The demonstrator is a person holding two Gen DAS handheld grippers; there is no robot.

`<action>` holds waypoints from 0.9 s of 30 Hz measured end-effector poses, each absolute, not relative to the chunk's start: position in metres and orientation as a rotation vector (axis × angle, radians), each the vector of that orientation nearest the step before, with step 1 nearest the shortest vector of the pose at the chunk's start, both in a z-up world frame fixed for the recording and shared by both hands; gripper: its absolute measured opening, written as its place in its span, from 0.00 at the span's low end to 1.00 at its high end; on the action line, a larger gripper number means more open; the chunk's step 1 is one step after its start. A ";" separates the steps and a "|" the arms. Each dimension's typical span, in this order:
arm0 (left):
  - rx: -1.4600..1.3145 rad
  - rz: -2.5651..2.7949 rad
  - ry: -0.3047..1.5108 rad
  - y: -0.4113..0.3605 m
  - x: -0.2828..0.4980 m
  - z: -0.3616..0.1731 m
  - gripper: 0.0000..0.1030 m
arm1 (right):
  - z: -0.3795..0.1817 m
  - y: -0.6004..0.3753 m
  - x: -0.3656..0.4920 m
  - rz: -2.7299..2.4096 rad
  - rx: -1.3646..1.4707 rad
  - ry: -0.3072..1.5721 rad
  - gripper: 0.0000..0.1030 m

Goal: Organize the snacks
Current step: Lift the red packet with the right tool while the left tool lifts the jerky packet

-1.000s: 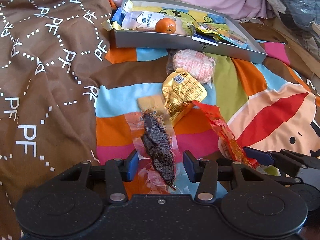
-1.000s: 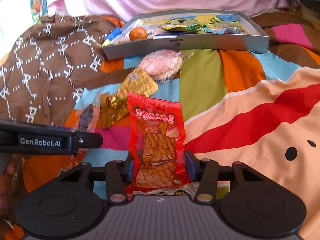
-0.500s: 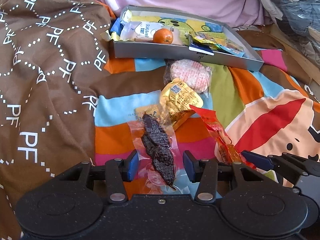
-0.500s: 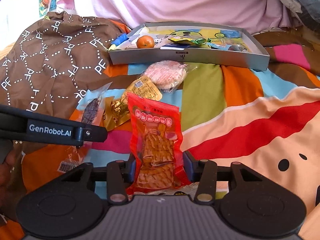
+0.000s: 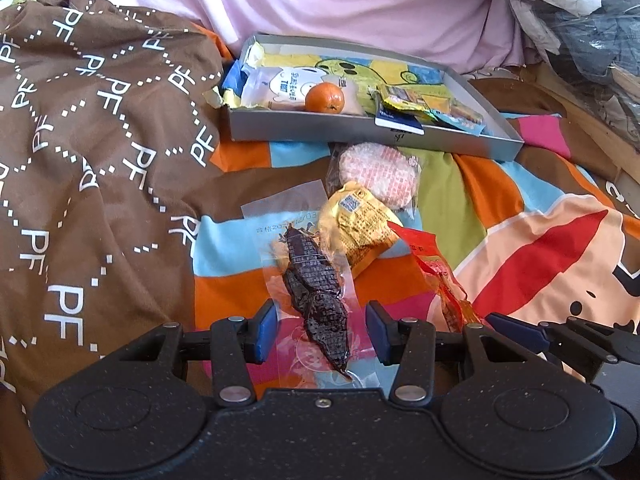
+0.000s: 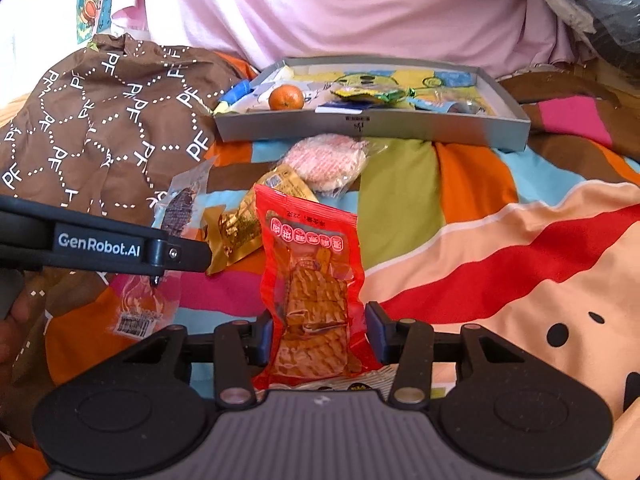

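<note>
We hold one snack in each claw, so both can go to the grey tray (image 5: pixel 360 134) together. The left gripper (image 5: pixel 320 330) grips the clear packet of dark dried meat (image 5: pixel 318 288); the right gripper (image 6: pixel 320 330) grips the red packet (image 6: pixel 314 292). The tray lies far ahead on the blanket (image 6: pixel 460 200), an orange (image 5: pixel 325 97) already inside.

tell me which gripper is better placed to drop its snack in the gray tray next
Right, narrowly. The right gripper is shut on the red packet; the left gripper's grip looks unconfirmed. The tray lies straight ahead.
</note>
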State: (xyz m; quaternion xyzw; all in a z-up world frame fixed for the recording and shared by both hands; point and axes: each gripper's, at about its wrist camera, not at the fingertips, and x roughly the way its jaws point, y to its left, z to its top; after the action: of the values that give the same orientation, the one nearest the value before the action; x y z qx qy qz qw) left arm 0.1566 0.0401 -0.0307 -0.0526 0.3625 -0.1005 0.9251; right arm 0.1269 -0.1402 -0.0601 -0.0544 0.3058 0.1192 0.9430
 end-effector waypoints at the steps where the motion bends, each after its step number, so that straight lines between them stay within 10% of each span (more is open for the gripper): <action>1: -0.109 -0.205 0.738 0.040 0.156 -0.030 0.47 | -0.060 -0.140 0.126 0.241 -0.112 0.616 0.47; 27: -0.161 -0.243 0.607 0.043 0.149 -0.017 0.47 | -0.037 -0.161 0.104 0.241 -0.039 0.410 0.47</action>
State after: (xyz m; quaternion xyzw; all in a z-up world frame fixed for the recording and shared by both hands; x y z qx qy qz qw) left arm 0.1487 0.0431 -0.0166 -0.0789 0.2977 -0.1191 0.9439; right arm 0.1043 -0.1605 -0.0367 -0.0193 0.2029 0.1194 0.9717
